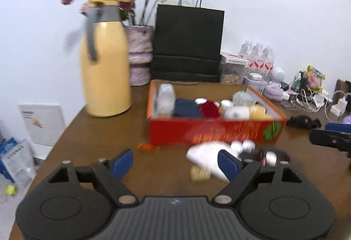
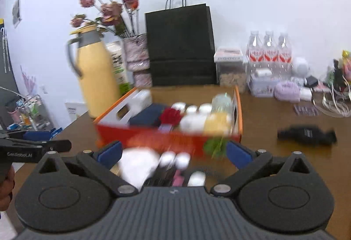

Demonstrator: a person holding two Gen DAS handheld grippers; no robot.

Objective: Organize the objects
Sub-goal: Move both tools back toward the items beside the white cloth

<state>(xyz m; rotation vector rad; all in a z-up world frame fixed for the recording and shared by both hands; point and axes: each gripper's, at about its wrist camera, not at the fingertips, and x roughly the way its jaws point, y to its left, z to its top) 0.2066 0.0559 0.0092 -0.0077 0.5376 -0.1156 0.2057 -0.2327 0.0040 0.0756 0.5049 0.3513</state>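
Note:
A red and orange cardboard box (image 1: 210,132) stands on the brown table and holds several small items: a navy pouch (image 1: 187,107), a red rose (image 1: 209,108), white jars and a yellow item. The box also shows in the right wrist view (image 2: 153,137). My left gripper (image 1: 175,163) is open and empty above the table in front of the box. A white packet (image 1: 206,156), a small yellow block (image 1: 198,173) and small white-capped items (image 1: 248,145) lie loose by its right finger. My right gripper (image 2: 173,154) is open and empty over the same loose items (image 2: 175,160).
A yellow thermos jug (image 1: 105,69), a vase of dried flowers (image 1: 140,56) and a black paper bag (image 1: 188,42) stand behind the box. Water bottles (image 2: 269,49), a clear container, cables and clutter fill the back right. A black object (image 2: 307,133) lies right of the box.

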